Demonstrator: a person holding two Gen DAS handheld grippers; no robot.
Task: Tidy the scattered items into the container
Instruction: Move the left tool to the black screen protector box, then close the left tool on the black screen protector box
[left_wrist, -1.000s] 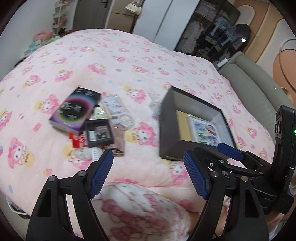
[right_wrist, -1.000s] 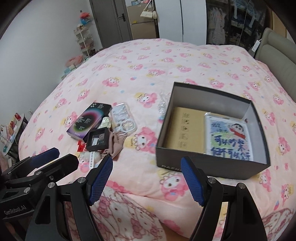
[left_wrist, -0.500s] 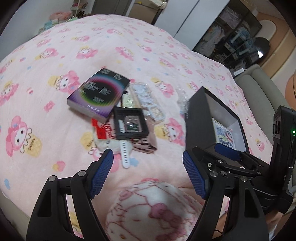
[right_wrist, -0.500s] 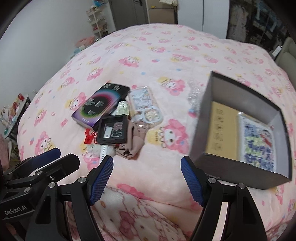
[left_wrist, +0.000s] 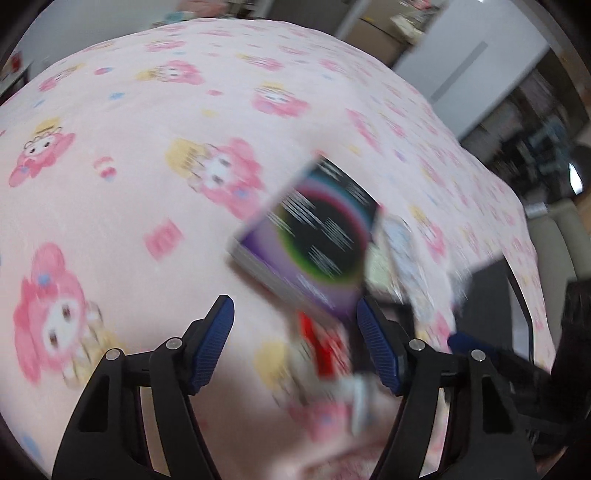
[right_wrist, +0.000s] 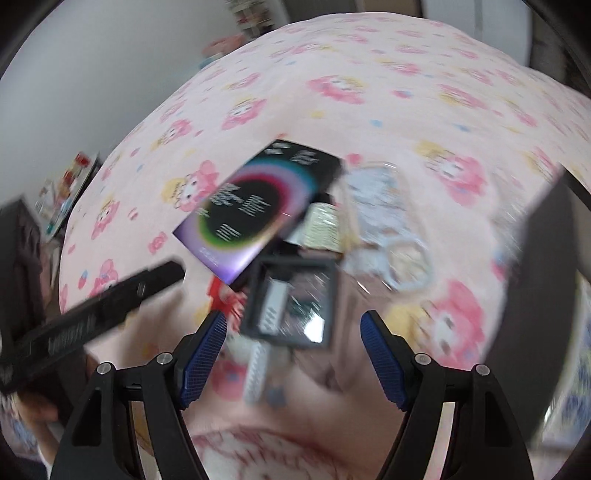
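Note:
Both views are motion-blurred. A purple-and-black box with a coloured ring lies on the pink bedspread just beyond my open, empty left gripper; it also shows in the right wrist view. Below it lies a small black framed case with a white strap, a red item, a clear packet and a brownish cloth. My right gripper is open and empty, right over the black case. The dark container box is at the right edge, also in the left wrist view.
The pink cartoon-print bedspread covers the whole bed. The left gripper's body crosses the left of the right wrist view. A grey headboard and wardrobes stand at the far right.
Both grippers have moved down and left toward the scattered pile, which now looms much larger. The container has slid to the right edge. Both stay open.

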